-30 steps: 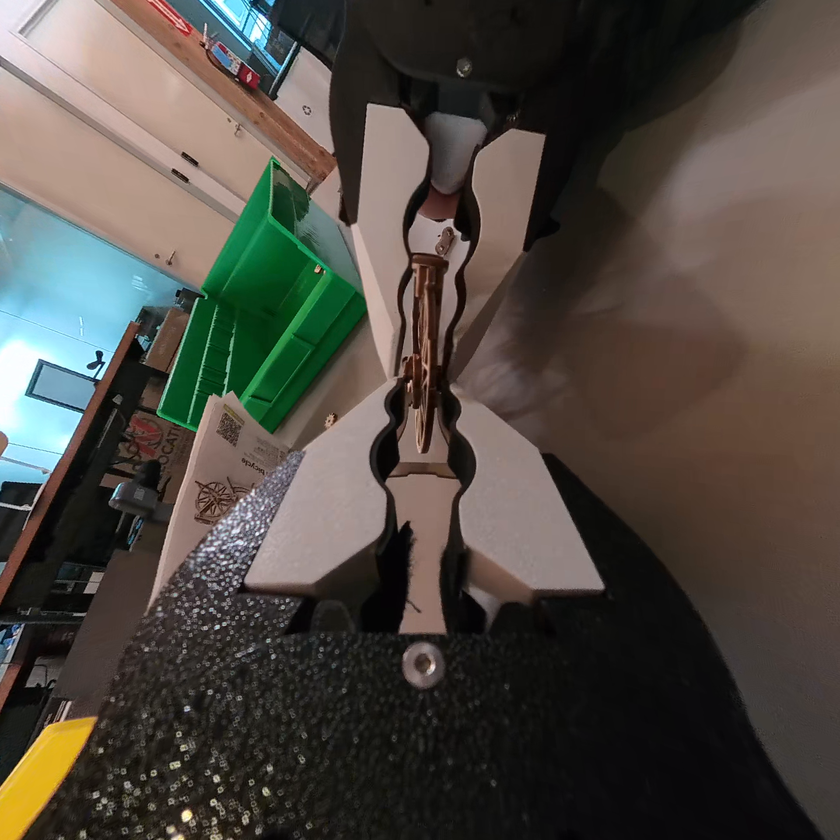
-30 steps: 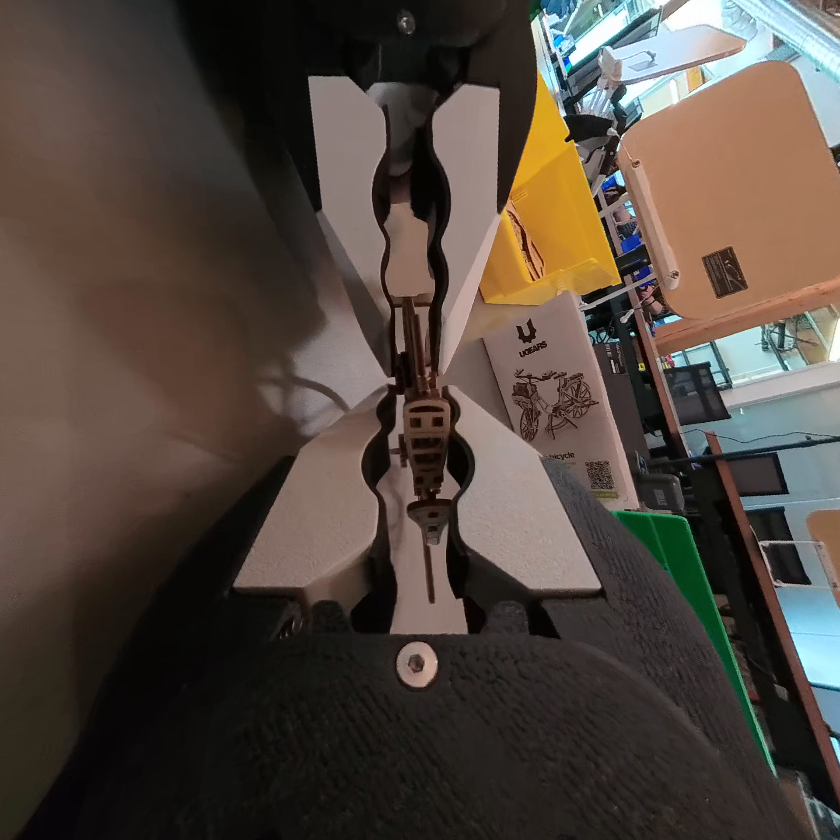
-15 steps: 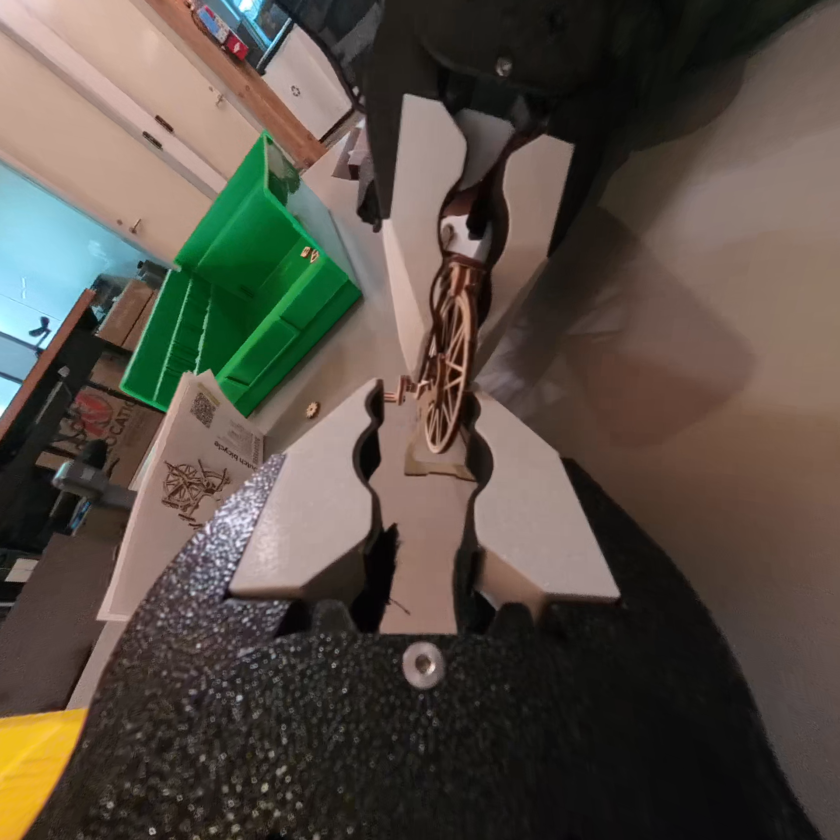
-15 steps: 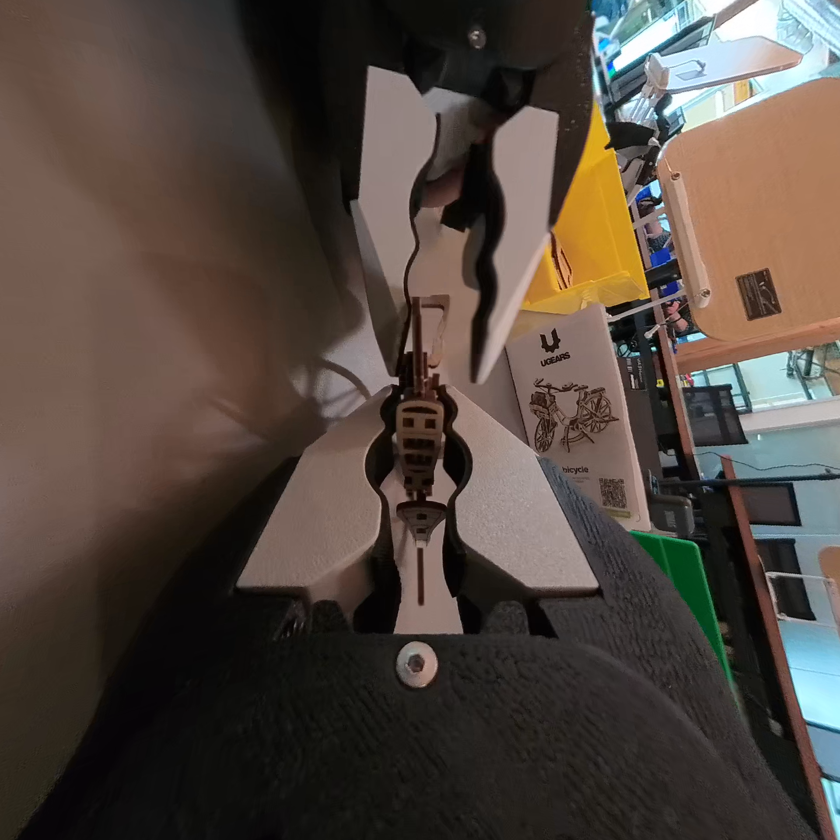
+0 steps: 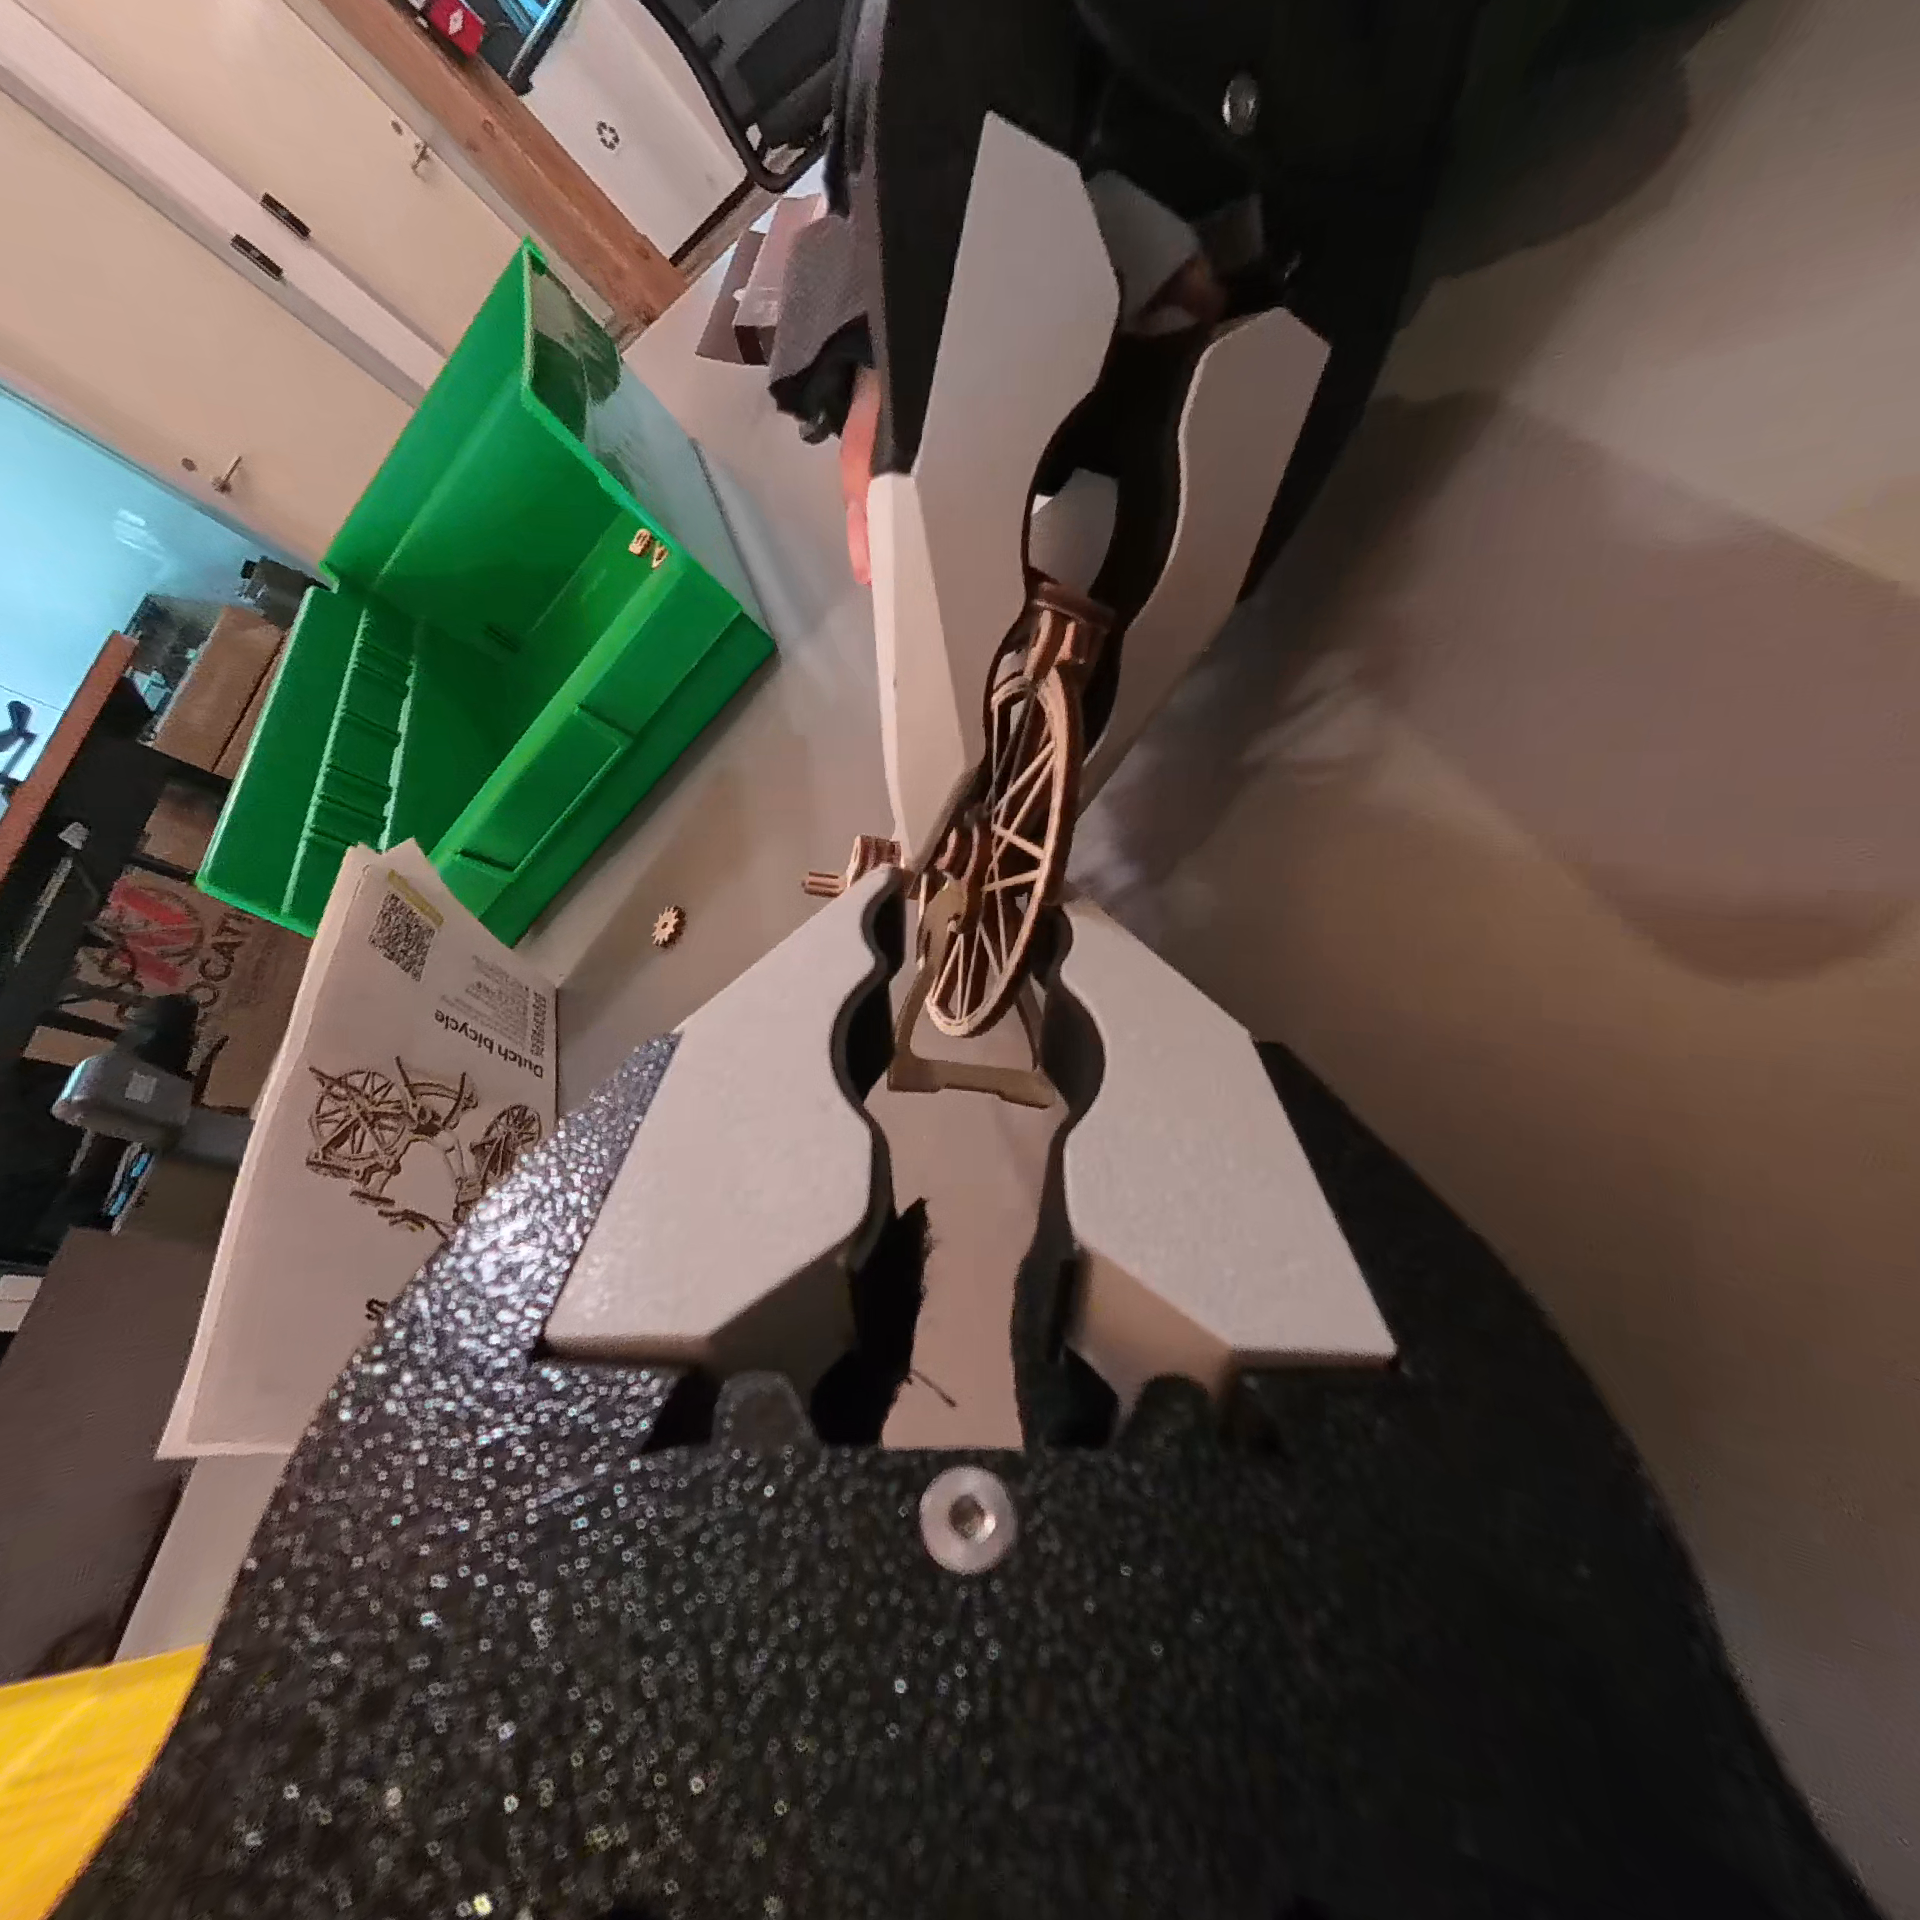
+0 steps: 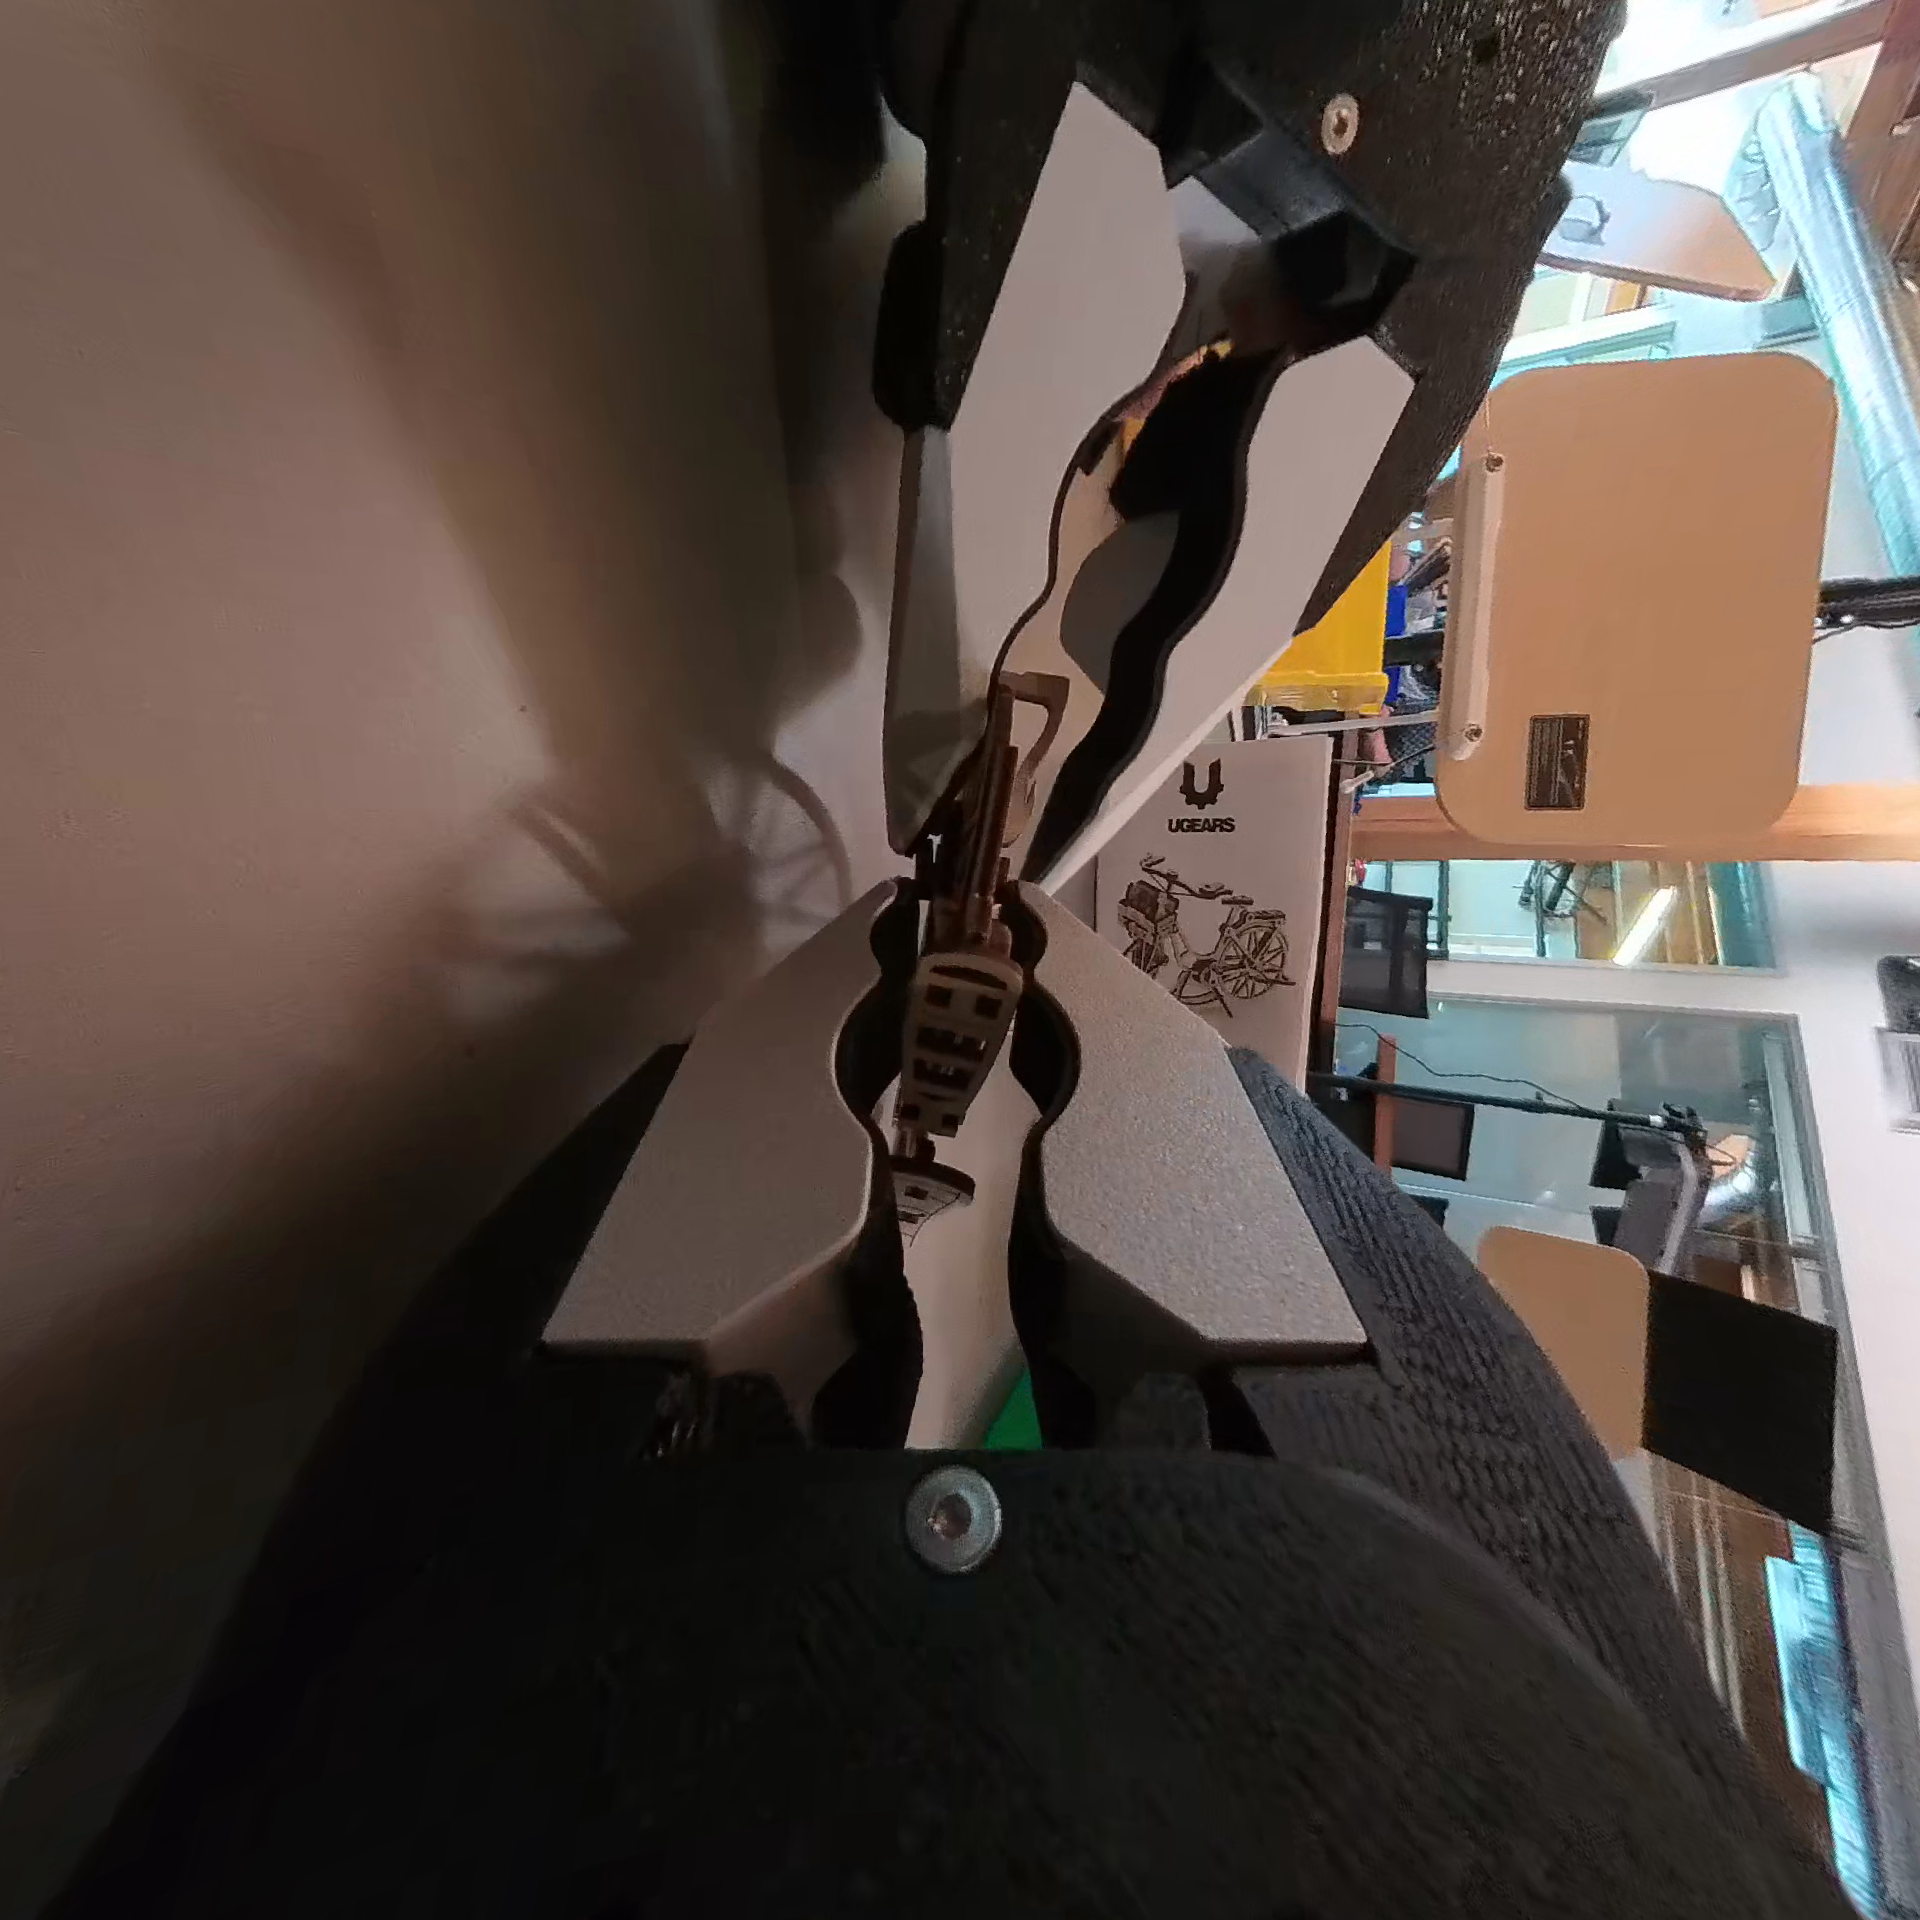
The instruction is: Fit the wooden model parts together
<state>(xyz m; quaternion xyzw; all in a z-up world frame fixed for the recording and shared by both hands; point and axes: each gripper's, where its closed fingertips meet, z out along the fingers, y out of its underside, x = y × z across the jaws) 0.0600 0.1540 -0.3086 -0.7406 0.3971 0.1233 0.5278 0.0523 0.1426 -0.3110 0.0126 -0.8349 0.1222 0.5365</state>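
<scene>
A wooden bicycle model hangs in the air between my two grippers, which face each other tip to tip. In the left wrist view its spoked wheel and flat stand sit between my left gripper's parted fingers, and the right gripper reaches down from above. In the right wrist view my right gripper is shut on the model at its slotted rear carrier. There the left gripper comes in tilted from above, its jaws apart around the stand.
A green bin, an instruction booklet and a small loose wooden gear lie on the pale table to the left. The right wrist view shows a yellow bin and the booklet behind the grippers. Both grippers' tips are close together, under 4 cm apart.
My left gripper's jaws have widened from shut on the wheel to apart. The grippers have turned relative to each other, so the wheel shows more side-on. The right gripper keeps its grip.
</scene>
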